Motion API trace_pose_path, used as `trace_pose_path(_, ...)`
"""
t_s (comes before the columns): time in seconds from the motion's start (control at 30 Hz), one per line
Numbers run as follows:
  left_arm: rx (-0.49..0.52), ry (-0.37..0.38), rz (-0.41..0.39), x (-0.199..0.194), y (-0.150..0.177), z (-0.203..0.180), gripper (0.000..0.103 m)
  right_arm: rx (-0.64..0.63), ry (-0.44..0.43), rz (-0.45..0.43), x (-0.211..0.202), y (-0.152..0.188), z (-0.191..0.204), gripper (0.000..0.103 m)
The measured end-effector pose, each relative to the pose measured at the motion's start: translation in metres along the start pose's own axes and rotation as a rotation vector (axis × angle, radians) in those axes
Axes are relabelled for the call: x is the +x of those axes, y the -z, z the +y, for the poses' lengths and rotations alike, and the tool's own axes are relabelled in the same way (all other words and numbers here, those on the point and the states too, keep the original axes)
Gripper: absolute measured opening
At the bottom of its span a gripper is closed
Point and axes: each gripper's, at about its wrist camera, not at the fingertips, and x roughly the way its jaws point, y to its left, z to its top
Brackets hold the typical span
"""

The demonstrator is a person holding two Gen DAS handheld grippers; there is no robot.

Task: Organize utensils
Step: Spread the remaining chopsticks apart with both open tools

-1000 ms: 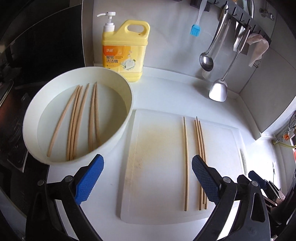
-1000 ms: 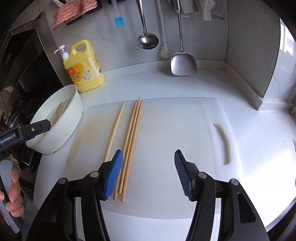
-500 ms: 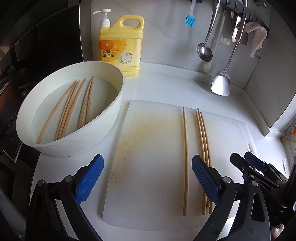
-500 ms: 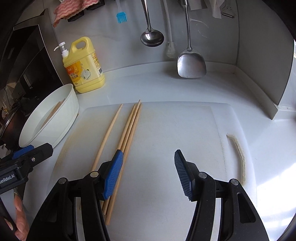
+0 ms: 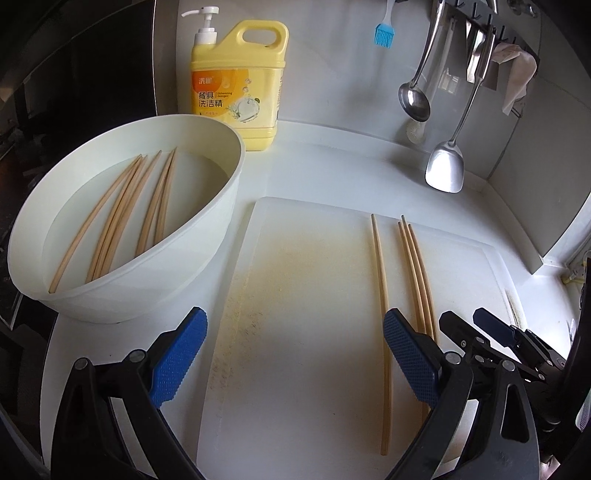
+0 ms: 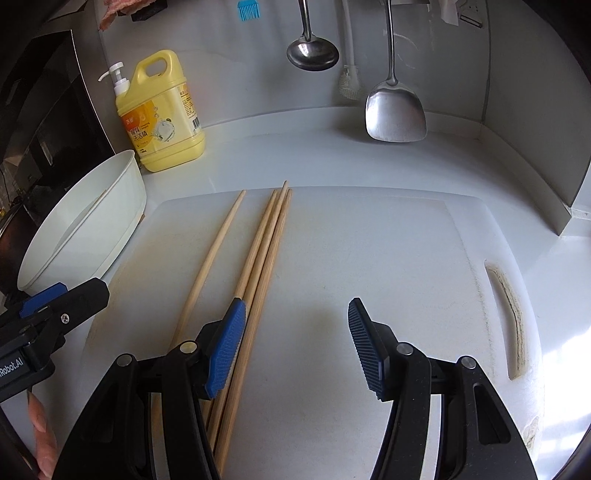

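Note:
Several wooden chopsticks [image 5: 122,214] lie in a white bowl [image 5: 218,206] at the left. More chopsticks [image 5: 413,266] lie on a white cutting board [image 5: 303,295]: one apart [image 6: 218,243], three bunched together [image 6: 266,243]. My left gripper [image 5: 291,354] is open and empty above the board's near left part. My right gripper [image 6: 295,343] is open and empty, low over the board, with its left finger [image 6: 225,347] over the bunched chopsticks. The right gripper also shows in the left wrist view [image 5: 495,332], and the left gripper in the right wrist view [image 6: 55,299].
A yellow detergent bottle [image 5: 238,85] stands behind the bowl by the back wall. A ladle [image 5: 413,99], a spatula [image 5: 445,170], a blue brush [image 5: 384,33] and a cloth [image 5: 515,70] hang on the wall rack. A dark stove area [image 5: 55,92] lies left.
Both grippers have drawn back and lower toward the board's near edge. The right gripper's left finger now sits over the bunched chopsticks. Both stay open.

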Motion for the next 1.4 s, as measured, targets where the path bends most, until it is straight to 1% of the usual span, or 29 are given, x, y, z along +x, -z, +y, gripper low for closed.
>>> trace_pose_path(0.23, -0.004, 0.01, 0.007, 0.005, 0.001, 0.001, 0.094, -0.022, 0.043, 0.007, 0.006, 0.002, 0.004, 0.056)
trace_pose_path(0.5, 0.0, 0.025, 0.016, 0.013, 0.001, -0.002, 0.094, -0.055, 0.059, 0.008, 0.006, 0.003, 0.006, 0.056)
trace_pose_path(0.67, 0.009, 0.033, 0.033, 0.02, -0.001, -0.006, 0.094, -0.024, 0.108, -0.007, 0.001, 0.003, -0.009, 0.055)
trace_pose_path(0.77, 0.024, 0.033, 0.037, 0.024, -0.001, -0.012, 0.094, 0.001, 0.084, -0.02, -0.003, 0.002, -0.02, 0.055)
trace_pose_path(0.97, 0.044, 0.027, 0.053, 0.037, -0.002, -0.024, 0.094, -0.02, 0.11, -0.008, 0.003, 0.001, -0.021, 0.055)
trace_pose_path(1.13, 0.071, -0.001, 0.076, 0.05, -0.004, -0.032, 0.094, -0.013, 0.132, -0.007, 0.005, 0.002, -0.027, 0.055)
trace_pose_path(1.4, 0.107, -0.017, 0.099, 0.061, -0.001, -0.043, 0.094, -0.011, 0.137, -0.013, 0.005, 0.001, -0.032, 0.055)
